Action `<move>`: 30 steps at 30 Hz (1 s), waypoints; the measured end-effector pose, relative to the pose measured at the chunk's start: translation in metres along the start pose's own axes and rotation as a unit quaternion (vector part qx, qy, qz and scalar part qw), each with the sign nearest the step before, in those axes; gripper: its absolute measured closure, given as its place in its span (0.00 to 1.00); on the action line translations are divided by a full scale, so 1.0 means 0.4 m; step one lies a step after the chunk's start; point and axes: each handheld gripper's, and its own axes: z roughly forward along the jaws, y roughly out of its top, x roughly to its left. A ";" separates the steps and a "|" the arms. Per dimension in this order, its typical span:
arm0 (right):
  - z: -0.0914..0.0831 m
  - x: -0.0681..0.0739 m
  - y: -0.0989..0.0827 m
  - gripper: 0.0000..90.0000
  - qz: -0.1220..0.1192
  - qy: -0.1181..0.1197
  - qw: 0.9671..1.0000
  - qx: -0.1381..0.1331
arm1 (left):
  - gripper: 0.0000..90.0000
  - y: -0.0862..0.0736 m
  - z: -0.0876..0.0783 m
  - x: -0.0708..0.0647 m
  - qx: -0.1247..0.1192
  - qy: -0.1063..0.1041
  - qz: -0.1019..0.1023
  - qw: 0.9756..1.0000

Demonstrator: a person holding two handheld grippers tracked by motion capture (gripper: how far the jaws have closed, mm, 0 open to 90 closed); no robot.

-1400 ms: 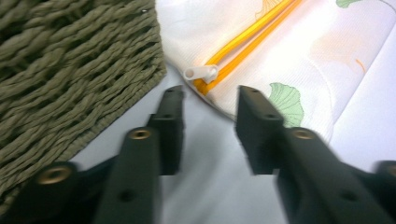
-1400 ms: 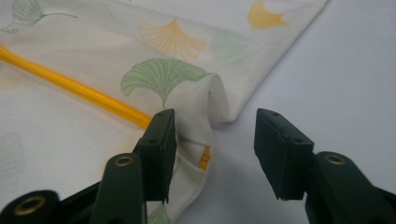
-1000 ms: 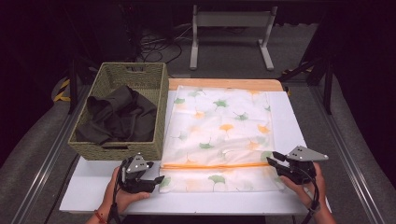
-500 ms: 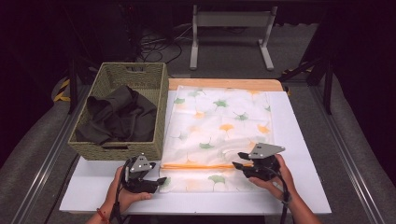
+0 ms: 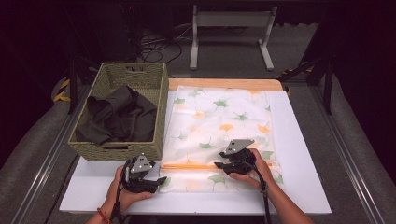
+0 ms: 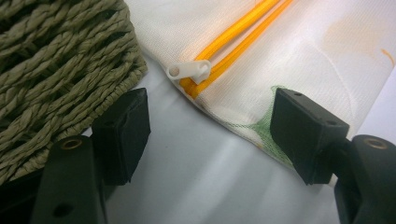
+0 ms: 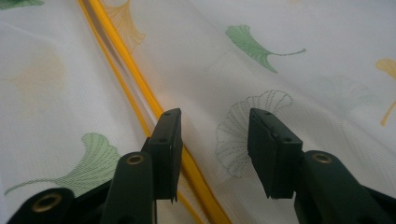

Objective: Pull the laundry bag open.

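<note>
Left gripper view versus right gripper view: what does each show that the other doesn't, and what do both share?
Left gripper view: the white zipper pull at the zipper's end, the bag's corner, the basket wall and bare table.

Right gripper view: ginkgo-leaf prints across the bag, the right gripper standing open over the fabric just beside the zipper.

Both: the mesh bag and its orange zipper; the left gripper is open too.

This is looking like a recording lab: a white rectangular table is standing on grey carpet among black metal frames and loose floor cables.
</note>
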 end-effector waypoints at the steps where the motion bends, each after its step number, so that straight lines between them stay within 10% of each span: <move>1: 0.004 -0.003 -0.001 0.62 0.003 0.002 1.000 0.005 | 0.33 0.000 0.000 0.000 -0.001 0.000 0.000 1.000; 13: 0.004 -0.013 -0.009 0.55 0.018 0.024 1.000 0.004 | 0.33 0.001 0.000 0.002 0.001 0.000 0.001 1.000; 20: 0.002 -0.011 -0.012 0.78 0.018 0.008 1.000 0.000 | 0.38 0.005 -0.002 -0.003 0.006 -0.005 0.004 1.000; 30: 0.005 -0.009 -0.004 0.99 0.007 -0.024 1.000 0.004 | 0.88 0.023 0.001 0.000 0.010 -0.013 0.009 1.000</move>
